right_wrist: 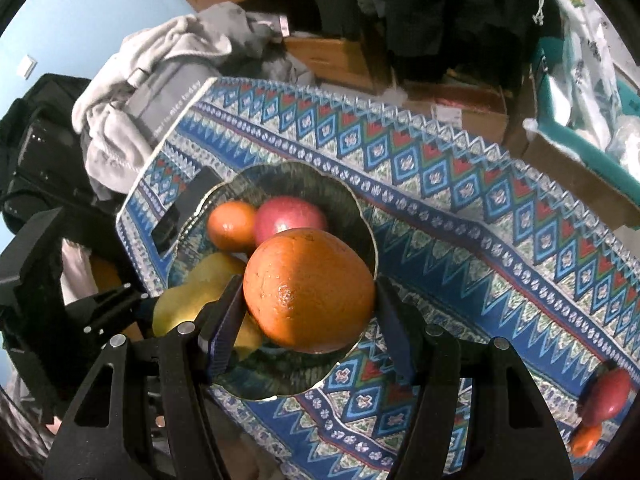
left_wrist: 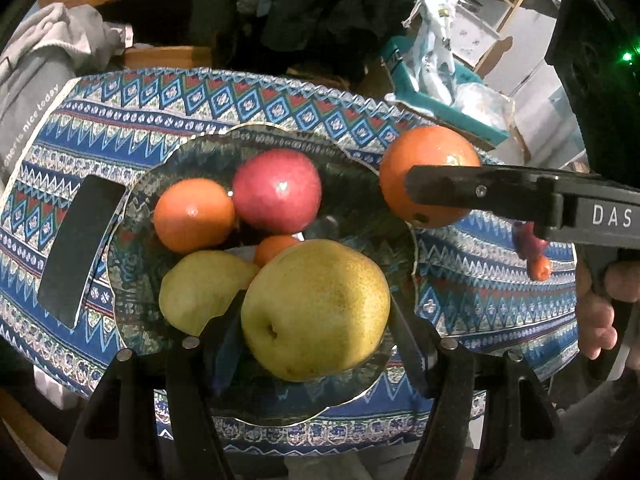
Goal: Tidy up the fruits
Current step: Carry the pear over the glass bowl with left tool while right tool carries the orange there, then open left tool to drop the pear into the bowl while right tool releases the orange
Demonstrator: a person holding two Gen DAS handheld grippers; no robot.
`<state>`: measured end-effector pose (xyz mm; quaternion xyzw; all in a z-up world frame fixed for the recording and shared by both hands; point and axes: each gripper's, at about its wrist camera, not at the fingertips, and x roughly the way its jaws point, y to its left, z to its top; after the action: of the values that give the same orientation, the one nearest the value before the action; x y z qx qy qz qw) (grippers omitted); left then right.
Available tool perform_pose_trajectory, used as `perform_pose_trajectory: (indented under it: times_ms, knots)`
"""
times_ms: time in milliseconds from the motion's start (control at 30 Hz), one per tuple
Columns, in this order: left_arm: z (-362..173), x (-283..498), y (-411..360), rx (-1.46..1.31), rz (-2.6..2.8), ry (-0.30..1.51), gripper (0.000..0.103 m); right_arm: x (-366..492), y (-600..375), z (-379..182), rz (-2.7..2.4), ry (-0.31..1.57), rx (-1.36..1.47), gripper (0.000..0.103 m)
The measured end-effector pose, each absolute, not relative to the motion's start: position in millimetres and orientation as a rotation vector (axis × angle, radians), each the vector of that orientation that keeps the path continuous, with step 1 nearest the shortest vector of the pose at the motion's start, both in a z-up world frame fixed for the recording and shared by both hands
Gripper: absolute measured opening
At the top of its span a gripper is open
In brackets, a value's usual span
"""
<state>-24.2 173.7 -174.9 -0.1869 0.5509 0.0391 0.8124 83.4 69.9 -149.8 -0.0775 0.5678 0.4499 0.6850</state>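
A: Now, left tool (left_wrist: 316, 320) clamped on the pear (left_wrist: 316, 308), held over the near side of the bowl (left_wrist: 136, 200). Right tool (right_wrist: 310, 296) clamped on the big orange (right_wrist: 308, 292), over the bowl's near rim.

B: Handling?

A: Pear looks firm and fairly heavy, skin smooth; pads sit across its widest part, which seems right. Orange is round with pebbled rind, likely gives slightly; grip is across its middle.

B: Orientation?

A: Pear's dimpled end faces the camera, so its long axis runs along the fingers. Orange has no clear axis. Two small fruits (right_wrist: 604, 400) remain on the counter (right_wrist: 480, 240).
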Motion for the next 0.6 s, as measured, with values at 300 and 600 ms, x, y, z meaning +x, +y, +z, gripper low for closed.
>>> perform_pose_trajectory:
  times_ms: [300, 600]
  knots:
    - [-194.0, -26.0, 174.1, -0.411, 0.088, 1.224, 0.068, 73.9, 79.4, -174.6, 1.0, 1.332, -0.211, 0.064]
    - [-190.0, -23.6, 174.1, -0.405, 0.091, 1.215, 0.05, 66.7, 79.6, -191.1, 0.989, 1.38, -0.219, 0.065]
